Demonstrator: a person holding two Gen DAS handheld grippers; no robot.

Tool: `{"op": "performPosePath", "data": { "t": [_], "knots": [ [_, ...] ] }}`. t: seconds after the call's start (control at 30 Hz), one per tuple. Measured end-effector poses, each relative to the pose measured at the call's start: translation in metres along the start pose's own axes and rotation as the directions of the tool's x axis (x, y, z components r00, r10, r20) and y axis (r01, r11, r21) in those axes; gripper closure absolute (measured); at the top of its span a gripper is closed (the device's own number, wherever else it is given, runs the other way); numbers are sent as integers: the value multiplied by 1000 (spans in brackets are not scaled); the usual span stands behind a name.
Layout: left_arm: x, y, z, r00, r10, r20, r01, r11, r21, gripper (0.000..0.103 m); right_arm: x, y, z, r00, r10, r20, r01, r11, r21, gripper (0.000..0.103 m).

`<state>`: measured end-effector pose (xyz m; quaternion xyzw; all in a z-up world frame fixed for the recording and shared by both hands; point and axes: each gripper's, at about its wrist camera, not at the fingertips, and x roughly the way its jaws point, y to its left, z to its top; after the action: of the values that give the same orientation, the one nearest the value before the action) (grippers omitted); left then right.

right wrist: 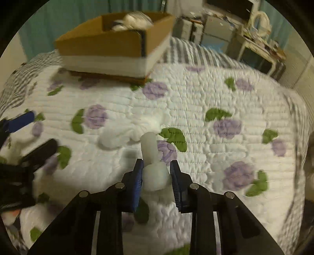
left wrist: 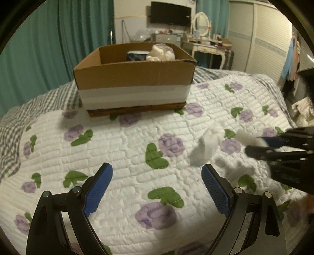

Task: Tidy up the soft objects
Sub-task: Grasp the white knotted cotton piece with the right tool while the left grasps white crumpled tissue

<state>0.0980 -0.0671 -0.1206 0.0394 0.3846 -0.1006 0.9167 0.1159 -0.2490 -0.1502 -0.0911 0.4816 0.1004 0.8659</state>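
Bed: quilt (left wrist: 137,137) w/ purple flowers + green leaves covers the top; grey check sheet (left wrist: 11,137) shows at its left and far edges.
Box (left wrist: 135,78): cardboard, open top, white band round the lower part. Sits at far edge of quilt, centre-left in left view, far-left corner area in right view (right wrist: 109,49).
In box: white bundle (left wrist: 162,52) piled against the far-right wall, dark item (left wrist: 137,56) just left of it. Can't tell what the dark one is.
Sock (right wrist: 155,172): white, soft, mid-quilt, toward the near-right side. One end stands up past the pads, the rest trails over the quilt to the left. In left view it lies right of centre (left wrist: 204,149), well apart from box.
R gripper (right wrist: 156,176): clamped on sock — blue pads press it from both sides, fabric bulges between. In left view it comes in from the right edge (left wrist: 255,146), tips at the sock's right end.
L gripper (left wrist: 157,188): jaws spread wide, nothing between them, only bare quilt. Hangs over near part of quilt, sock just beyond its right finger. In right view blurred at left edge (right wrist: 33,133).
Room: teal curtain (left wrist: 49,39) behind bed, TV (left wrist: 170,13) on far wall, dresser (left wrist: 208,47) w/ oval mirror at right.
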Motion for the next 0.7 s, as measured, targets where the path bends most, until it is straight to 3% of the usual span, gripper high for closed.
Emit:
{"op": "performPosePath", "data": {
  "t": [0.1,0.2,0.43,0.7],
  "knots": [
    [1,-3,2,1000,-9,-9,9,1000,-6,10,-28,1,-2,999,-8,47,11,998,-58,76],
    [4,-9,8,1000,-26,-18,26,999,-22,10,-38,-16,9,997,-5,83,8,999,-31,76],
    [18,-39,35,998,-23,-56,21,999,-38,10,-25,-47,41,988,-54,144,55,998,-4,76],
    [67,-80,51,990,-68,-127,66,998,-22,12,-2,-92,47,988,-14,153,1,996,84,76]
  ]
}}
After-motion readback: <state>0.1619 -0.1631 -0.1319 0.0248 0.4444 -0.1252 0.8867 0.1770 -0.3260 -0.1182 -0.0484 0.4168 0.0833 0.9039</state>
